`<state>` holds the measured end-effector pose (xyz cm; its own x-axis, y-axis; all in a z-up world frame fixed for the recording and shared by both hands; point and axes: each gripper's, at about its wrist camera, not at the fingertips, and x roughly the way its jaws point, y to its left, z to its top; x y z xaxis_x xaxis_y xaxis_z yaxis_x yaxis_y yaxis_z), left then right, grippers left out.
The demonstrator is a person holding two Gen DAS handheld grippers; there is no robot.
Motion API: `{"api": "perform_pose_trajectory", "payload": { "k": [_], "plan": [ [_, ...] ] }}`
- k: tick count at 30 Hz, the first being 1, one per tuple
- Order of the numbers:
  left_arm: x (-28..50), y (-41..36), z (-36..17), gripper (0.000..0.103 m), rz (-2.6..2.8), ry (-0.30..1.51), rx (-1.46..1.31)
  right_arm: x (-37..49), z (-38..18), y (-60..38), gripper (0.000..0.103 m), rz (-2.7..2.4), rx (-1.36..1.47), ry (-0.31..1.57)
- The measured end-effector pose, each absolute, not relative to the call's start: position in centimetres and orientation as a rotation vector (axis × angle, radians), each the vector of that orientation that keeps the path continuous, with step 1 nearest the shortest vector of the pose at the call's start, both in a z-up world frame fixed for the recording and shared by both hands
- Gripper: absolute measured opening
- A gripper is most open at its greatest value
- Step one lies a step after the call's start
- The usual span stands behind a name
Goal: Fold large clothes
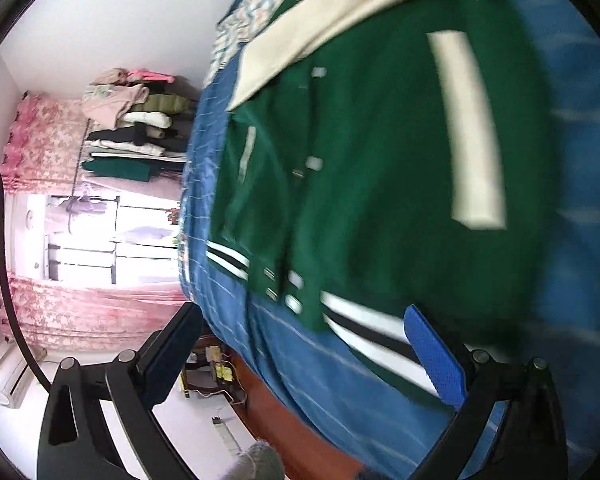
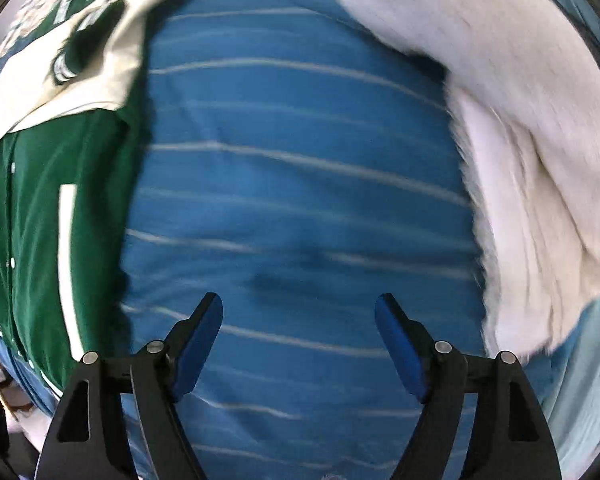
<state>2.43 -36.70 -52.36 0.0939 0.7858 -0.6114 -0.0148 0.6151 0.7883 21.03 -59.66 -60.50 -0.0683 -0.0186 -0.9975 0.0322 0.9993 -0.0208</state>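
Note:
A green varsity jacket [image 1: 380,152] with cream sleeves and a black-and-white striped hem lies on a blue striped bedsheet [image 1: 320,376]. My left gripper [image 1: 304,320] is open and empty, just off the jacket's hem near the bed edge. In the right wrist view the jacket [image 2: 32,240] lies at the left and a white furry garment [image 2: 532,160] at the right. My right gripper [image 2: 299,308] is open and empty over the bare sheet [image 2: 292,184] between them.
Beyond the bed, a rack of stacked folded clothes [image 1: 136,128] stands by pink curtains [image 1: 80,316] and a bright window [image 1: 100,240]. A reddish wooden bed frame [image 1: 284,432] and a power strip [image 1: 224,428] on the floor lie below.

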Motion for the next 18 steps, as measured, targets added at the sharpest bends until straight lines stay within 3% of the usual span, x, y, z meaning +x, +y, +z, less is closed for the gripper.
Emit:
{"api": "perform_pose_trajectory", "payload": {
  "k": [7, 16, 18],
  "plan": [
    [2.9, -40.7, -57.5, 0.103, 0.62, 1.43, 0.742, 20.5, -60.4, -63.9, 0.08, -0.116, 0.064, 1.653],
    [9.1, -37.6, -59.5, 0.103, 0.879, 1.29, 0.776, 22.5, -60.2, -65.6, 0.08, -0.092, 0.124, 1.65],
    [10.0, -35.8, -58.4, 0.095, 0.908, 1.274, 0.712, 23.1, -60.6, -65.4, 0.08, -0.059, 0.146, 1.654]
  ]
}}
